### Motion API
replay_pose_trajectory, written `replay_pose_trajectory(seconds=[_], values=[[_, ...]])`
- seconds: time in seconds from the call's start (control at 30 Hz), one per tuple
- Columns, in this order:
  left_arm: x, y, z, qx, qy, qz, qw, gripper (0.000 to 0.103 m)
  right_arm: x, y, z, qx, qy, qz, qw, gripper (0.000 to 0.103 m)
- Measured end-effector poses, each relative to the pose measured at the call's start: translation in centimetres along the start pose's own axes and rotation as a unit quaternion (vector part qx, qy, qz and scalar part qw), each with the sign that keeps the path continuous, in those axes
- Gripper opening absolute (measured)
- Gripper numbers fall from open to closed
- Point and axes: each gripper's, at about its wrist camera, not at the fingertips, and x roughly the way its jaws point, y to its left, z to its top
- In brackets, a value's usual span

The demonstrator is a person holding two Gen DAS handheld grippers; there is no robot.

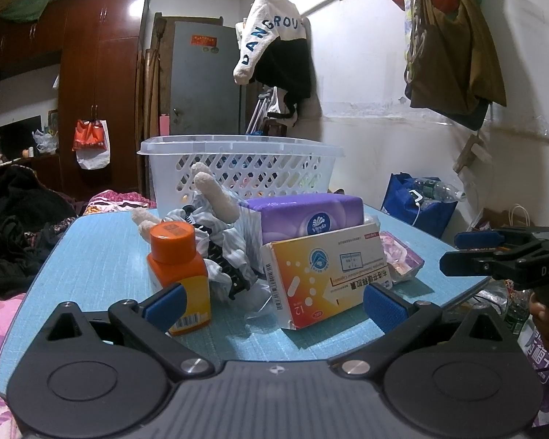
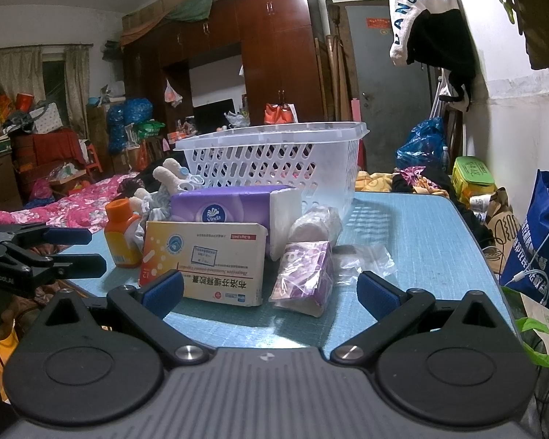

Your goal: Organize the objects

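A blue table (image 1: 102, 252) holds a pile of objects in front of a white lattice basket (image 1: 238, 168). An orange bottle (image 1: 177, 267), a plush toy in striped cloth (image 1: 219, 216), a purple Vinda tissue pack (image 1: 307, 216) and a medicine box (image 1: 325, 274) lie there. My left gripper (image 1: 272, 301) is open and empty just before the bottle and the box. My right gripper (image 2: 271, 292) is open and empty before the medicine box (image 2: 205, 259) and a small purple packet (image 2: 303, 274). The basket (image 2: 274, 161), tissue pack (image 2: 234, 206) and bottle (image 2: 120, 232) show behind.
The right gripper (image 1: 494, 252) shows at the table's right edge in the left wrist view; the left gripper (image 2: 47, 252) shows at the left edge in the right wrist view. A clear plastic bag (image 2: 362, 259) lies on the table. A bed (image 2: 66, 205) lies to the left, a blue bag (image 2: 538, 241) to the right.
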Motion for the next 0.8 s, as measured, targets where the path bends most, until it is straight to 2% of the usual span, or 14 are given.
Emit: replay_pose_trajectory(seconds=[0.17,0.3,0.4,0.47,0.57,0.63,0.73,0.8], values=[[0.0,0.1,0.0,-0.001,-0.001,0.003,1.0000,0.103,0.1,-0.2,0.0,0.004,-0.001,0.001,1.000,0.103],[0.0,0.2,0.0,0.000,-0.009,0.020,0.9998,0.103,0.2,-0.5,-0.1,0.013,-0.005,0.005,1.000,0.103],[-0.5,0.3,0.0,0.003,-0.034,0.025,0.9991,0.103,0.2,-0.7,-0.3,0.020,-0.023,0.010,0.999,0.103],[-0.8,0.2,0.1,0.014,-0.057,0.036,0.9976,0.103,0.2,-0.5,-0.5,0.011,-0.039,0.011,0.999,0.103],[-0.9,0.2,0.3,0.023,-0.088,0.032,0.9953,0.103,0.5,-0.3,-0.7,-0.007,-0.058,0.009,0.998,0.103],[-0.3,0.3,0.6,0.022,-0.072,0.032,0.9966,0.103,0.7,-0.6,-0.6,0.001,-0.060,0.006,0.998,0.103],[0.2,0.5,0.5,0.017,-0.068,0.038,0.9968,0.103,1.0,-1.2,-0.6,0.009,-0.054,0.037,0.998,0.103],[0.2,1.0,0.4,0.002,-0.069,0.021,0.9974,0.103,1.3,-1.3,-0.7,0.010,-0.056,0.065,0.996,0.103]])
